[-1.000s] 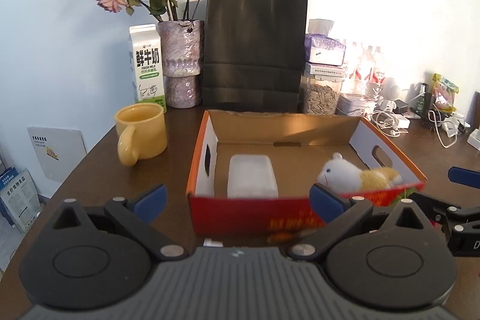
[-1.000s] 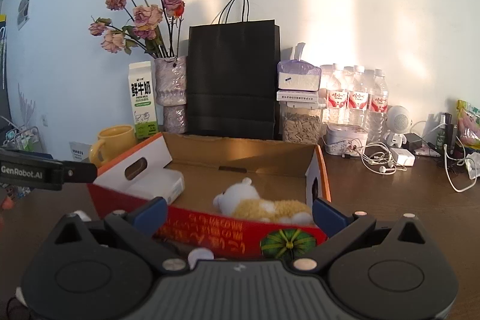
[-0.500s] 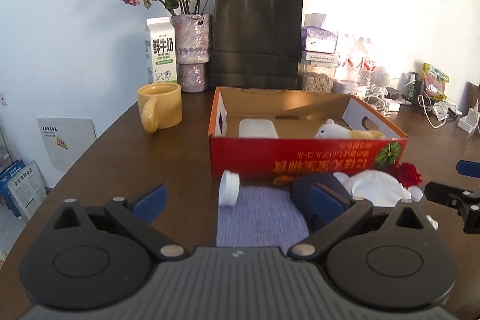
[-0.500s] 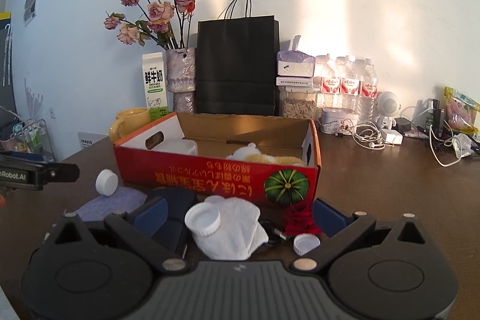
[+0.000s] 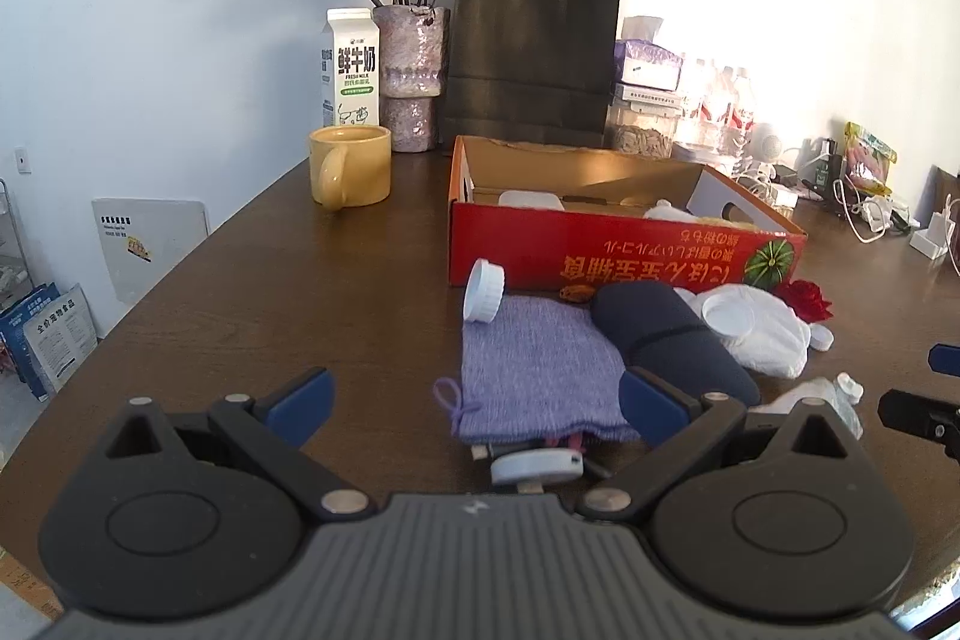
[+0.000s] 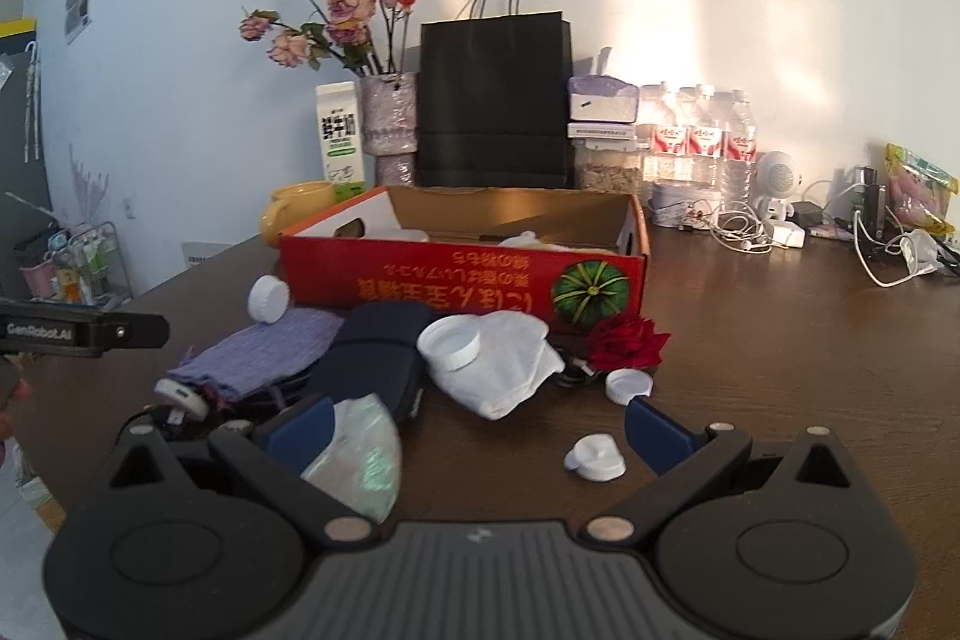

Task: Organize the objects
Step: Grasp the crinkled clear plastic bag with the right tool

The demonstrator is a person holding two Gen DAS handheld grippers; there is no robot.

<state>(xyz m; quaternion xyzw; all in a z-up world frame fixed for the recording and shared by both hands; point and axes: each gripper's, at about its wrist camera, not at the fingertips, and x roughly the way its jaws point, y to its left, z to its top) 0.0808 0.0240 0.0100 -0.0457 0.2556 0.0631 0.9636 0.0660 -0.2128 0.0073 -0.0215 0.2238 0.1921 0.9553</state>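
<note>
1. Left gripper: fingers spread wide, nothing held, poised above the brown table.
2. Ahead-left of it: yellow mug, with milk carton and vase of dried roses behind.
3. Directly ahead between its fingers: purple knitted cloth lying flat, a white lid tilted at the far corner.
4. Just beside its right finger: dark navy pouch, touching the cloth.
5. Beyond these: red cardboard box, open-topped, holding a white block and a plush toy, both partly hidden.
6. Right gripper: fingers wide apart, gripping nothing.
7. At its left finger: crumpled clear plastic.
8. Ahead: white cloth bearing a white cap.
9. Ahead-right: red rose, small white lid near it; another white lid just inside the right finger.
</note>
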